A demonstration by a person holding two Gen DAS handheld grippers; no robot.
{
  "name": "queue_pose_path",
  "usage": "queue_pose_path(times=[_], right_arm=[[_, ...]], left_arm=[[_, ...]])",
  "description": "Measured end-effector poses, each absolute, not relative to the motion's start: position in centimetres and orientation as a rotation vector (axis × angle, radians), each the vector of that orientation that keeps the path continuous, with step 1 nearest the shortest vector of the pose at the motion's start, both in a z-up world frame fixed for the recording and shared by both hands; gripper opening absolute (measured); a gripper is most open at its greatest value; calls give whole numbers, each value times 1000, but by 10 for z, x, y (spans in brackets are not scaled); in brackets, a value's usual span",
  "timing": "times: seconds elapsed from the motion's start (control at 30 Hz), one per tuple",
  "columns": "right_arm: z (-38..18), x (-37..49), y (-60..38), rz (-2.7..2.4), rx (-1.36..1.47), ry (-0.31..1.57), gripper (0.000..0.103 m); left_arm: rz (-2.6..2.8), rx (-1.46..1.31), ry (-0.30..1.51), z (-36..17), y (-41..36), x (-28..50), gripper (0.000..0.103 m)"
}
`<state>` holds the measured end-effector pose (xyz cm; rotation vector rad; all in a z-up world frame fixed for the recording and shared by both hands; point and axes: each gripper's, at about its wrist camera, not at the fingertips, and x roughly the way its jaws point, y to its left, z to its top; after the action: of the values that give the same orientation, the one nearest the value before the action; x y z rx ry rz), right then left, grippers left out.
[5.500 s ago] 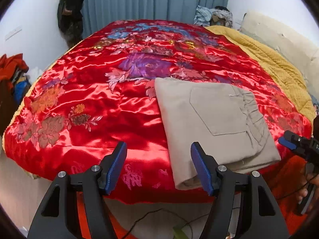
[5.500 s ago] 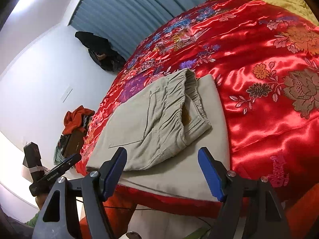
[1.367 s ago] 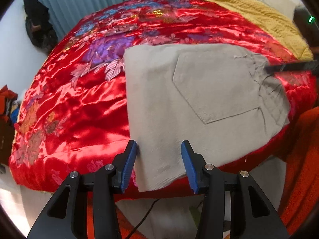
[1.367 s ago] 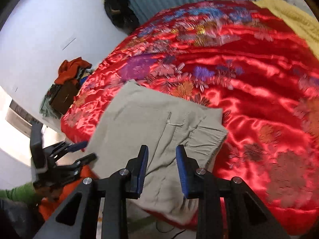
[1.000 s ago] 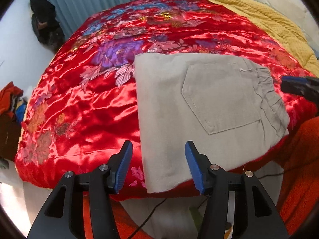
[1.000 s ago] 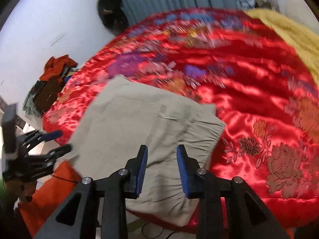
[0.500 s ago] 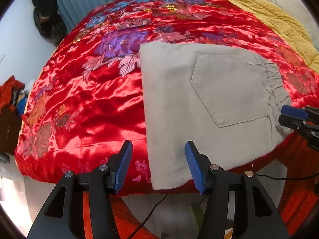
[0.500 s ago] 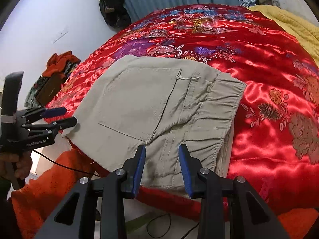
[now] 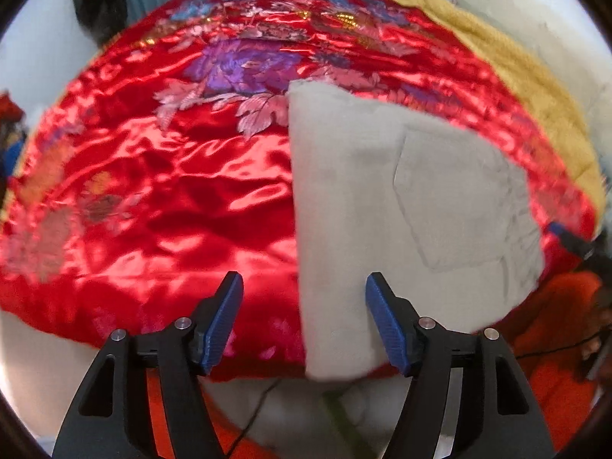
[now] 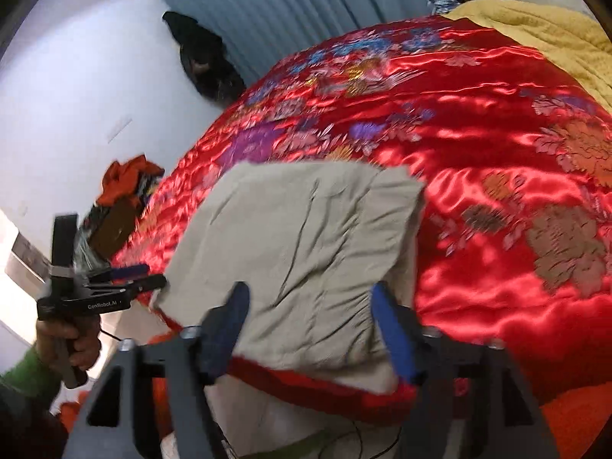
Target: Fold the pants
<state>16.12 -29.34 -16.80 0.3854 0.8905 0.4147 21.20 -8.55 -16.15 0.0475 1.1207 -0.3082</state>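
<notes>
The beige pants (image 9: 401,206) lie folded in a flat rectangle at the near edge of the bed, back pocket up, waistband to the right. They also show in the right wrist view (image 10: 306,252). My left gripper (image 9: 304,323) is open and empty, just short of the fold's near left corner. My right gripper (image 10: 308,329) is open and empty, just short of the waistband end. The left gripper also shows in the right wrist view (image 10: 145,279), off the pants' left corner. The right gripper's tip shows in the left wrist view (image 9: 570,239), beside the waistband.
The pants rest on a red floral satin quilt (image 9: 153,191) over the bed. A yellow blanket (image 9: 535,88) lies along the right side. Blue curtains (image 10: 306,11), a dark hanging garment (image 10: 202,61) and a heap of clothes (image 10: 122,179) stand by the wall. Orange fabric (image 9: 554,329) hangs below the bed's edge.
Both grippers have opened wider than half a second ago. Both cameras have shifted and the views are blurred. The pants lie as before.
</notes>
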Motion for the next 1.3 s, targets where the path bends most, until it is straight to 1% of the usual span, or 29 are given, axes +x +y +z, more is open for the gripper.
queue_pose_path(times=[0.2, 0.27, 0.3, 0.33, 0.4, 0.47, 0.5, 0.53, 0.57, 0.6, 0.67, 0.7, 0.8, 0.87, 1.0, 1.17, 1.23, 1.27, 1.3], right_arm=[[-198, 204, -301, 457, 375, 1052, 69], [-209, 216, -307, 447, 410, 1095, 69], [-217, 221, -311, 448, 433, 1121, 69], [-223, 225, -314, 463, 464, 1139, 69], [-237, 235, -320, 507, 561, 1180, 70], [-243, 241, -324, 526, 617, 1185, 70], [-247, 245, -325, 550, 664, 1189, 70], [-249, 248, -326, 561, 689, 1197, 68], [-250, 250, -326, 567, 689, 1204, 52], [-247, 251, -322, 582, 642, 1210, 46], [-232, 248, -310, 584, 514, 1198, 40], [-220, 244, -301, 571, 436, 1191, 38], [-180, 231, -274, 541, 237, 1144, 33], [-161, 224, -266, 564, 214, 1113, 31], [-124, 226, -260, 616, 243, 1046, 30], [-79, 276, -249, 663, 299, 918, 30], [-64, 301, -247, 661, 301, 881, 30], [-59, 313, -248, 647, 300, 864, 30], [-57, 329, -252, 608, 305, 840, 31]], left_arm=[[-407, -46, 1209, -182, -90, 248, 75], [-430, -48, 1227, -189, -93, 253, 78], [-434, -44, 1235, -192, -95, 257, 82], [-441, -43, 1240, -195, -97, 259, 83], [-454, -42, 1252, -199, -100, 265, 87], [-475, -52, 1275, -206, -105, 271, 87], [-479, -57, 1285, -208, -107, 272, 84], [-486, -71, 1296, -209, -108, 273, 75], [-513, -97, 1311, -208, -110, 272, 49], [-486, -74, 1300, -204, -112, 270, 38], [-470, -8, 1264, -191, -122, 260, 24], [-460, 18, 1250, -185, -123, 256, 21], [-459, 75, 1194, -157, -129, 241, 17], [-477, 38, 1168, -134, -123, 237, 17], [-465, -39, 1062, -80, -98, 249, 17], [-413, -86, 935, -35, -80, 291, 18], [-383, -92, 898, -31, -82, 310, 23], [-360, -74, 876, -35, -85, 320, 37], [-330, -33, 857, -43, -90, 333, 65]])
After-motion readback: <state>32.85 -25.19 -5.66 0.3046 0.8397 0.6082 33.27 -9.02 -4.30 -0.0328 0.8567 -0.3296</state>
